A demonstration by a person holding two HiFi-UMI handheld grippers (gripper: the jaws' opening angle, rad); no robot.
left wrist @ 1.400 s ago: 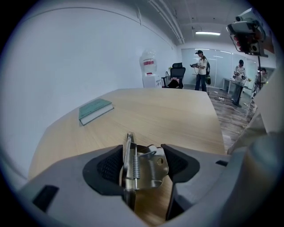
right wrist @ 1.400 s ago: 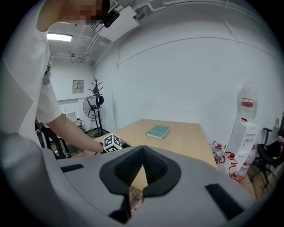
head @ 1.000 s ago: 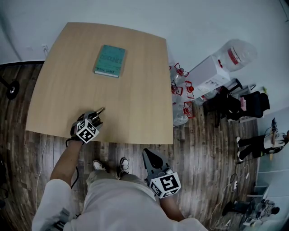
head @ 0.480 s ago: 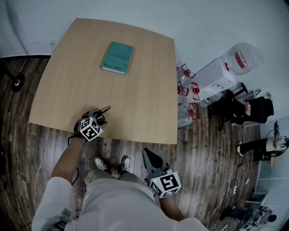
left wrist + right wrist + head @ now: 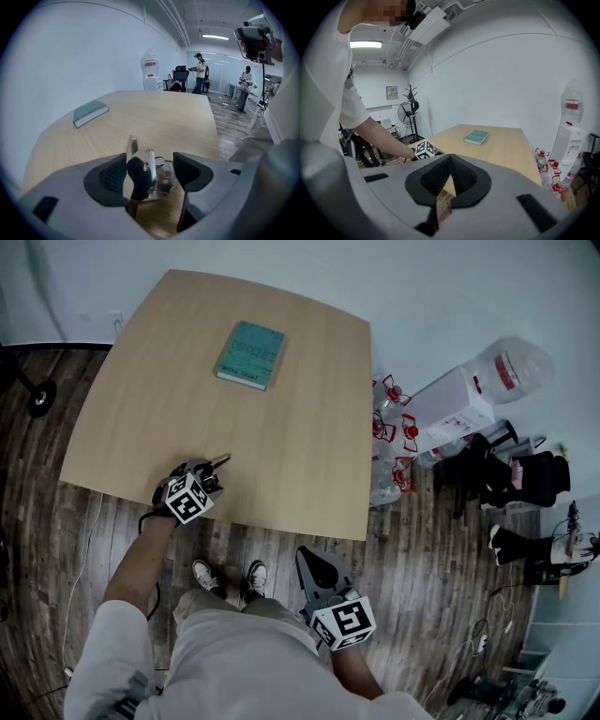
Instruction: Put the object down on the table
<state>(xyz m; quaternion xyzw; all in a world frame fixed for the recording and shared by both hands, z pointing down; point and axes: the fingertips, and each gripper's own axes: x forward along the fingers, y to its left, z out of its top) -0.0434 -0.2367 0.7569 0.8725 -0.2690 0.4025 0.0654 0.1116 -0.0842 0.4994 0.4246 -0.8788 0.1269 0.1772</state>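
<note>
My left gripper (image 5: 204,472) is at the lower left part of the table (image 5: 291,418) in the head view, close to the near edge. Its jaws are opening, with the metal object (image 5: 142,174) between them. In the left gripper view the object leans toward the left pad, while the right pad stands apart from it, so I judge that it is not squeezed at this moment. To do this release well, I think I should open slowly to the full width and wait until the object rests on the wood. Then I should draw the gripper straight back and up, so that no pad drags the object toward the edge. The object is small, of shiny bent metal with a black part in the middle. It looks like some kind of clip, but I cannot tell surely. It seems light and may tip or slide easily. My right gripper (image 5: 449,176) has its jaws pressed together on nothing, low in the head view, off the table. A green book (image 5: 250,354) lies well apart, at the upper part of the table.
</note>
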